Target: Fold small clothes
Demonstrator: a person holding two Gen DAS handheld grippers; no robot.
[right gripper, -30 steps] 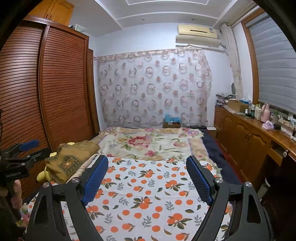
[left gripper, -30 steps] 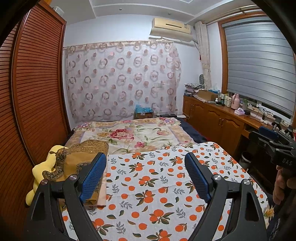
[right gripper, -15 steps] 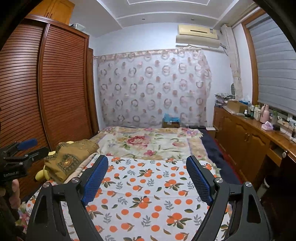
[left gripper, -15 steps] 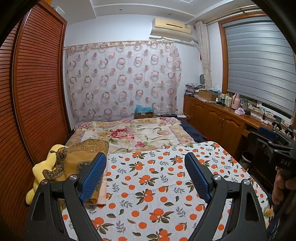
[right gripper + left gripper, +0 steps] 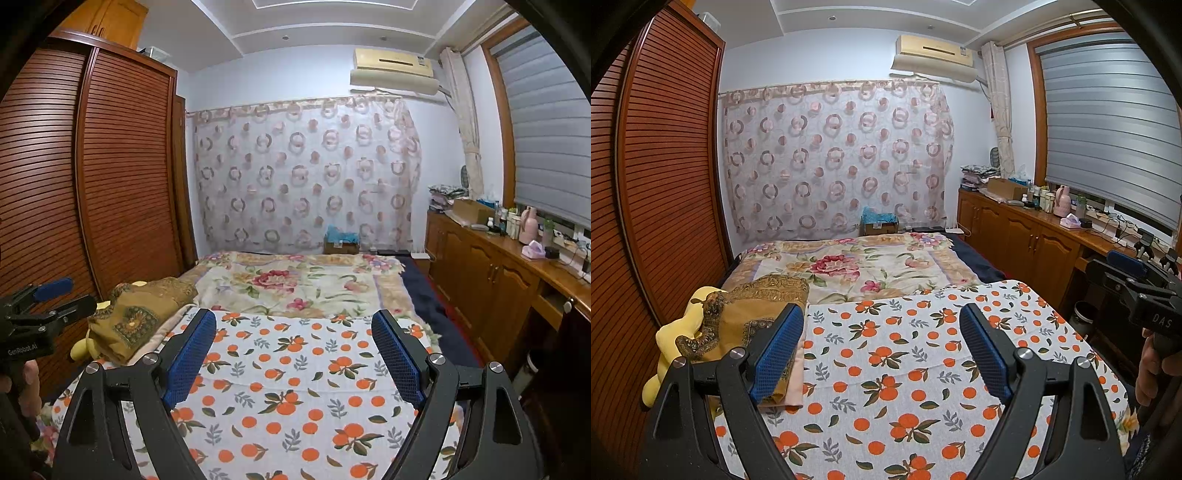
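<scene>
The left gripper [image 5: 882,354] hangs above the bed with its blue fingers [image 5: 777,349] spread wide and nothing between them. The right gripper [image 5: 293,360] is held the same way, fingers [image 5: 192,354] wide apart and empty, over the orange-print sheet [image 5: 295,373]. From the left wrist camera that sheet [image 5: 905,350] lies flat across the near half of the bed, and a floral blanket [image 5: 864,266] covers the far half at 12 o'clock. A folded brown patterned cloth [image 5: 753,314] sits at 9 o'clock on the sheet's left edge, touching a yellow plush toy [image 5: 674,339] beside the wardrobe [image 5: 661,184]. From the right wrist camera the same cloth [image 5: 140,317] lies at 10 o'clock. A wooden cabinet [image 5: 491,273] runs along at 3 o'clock.
</scene>
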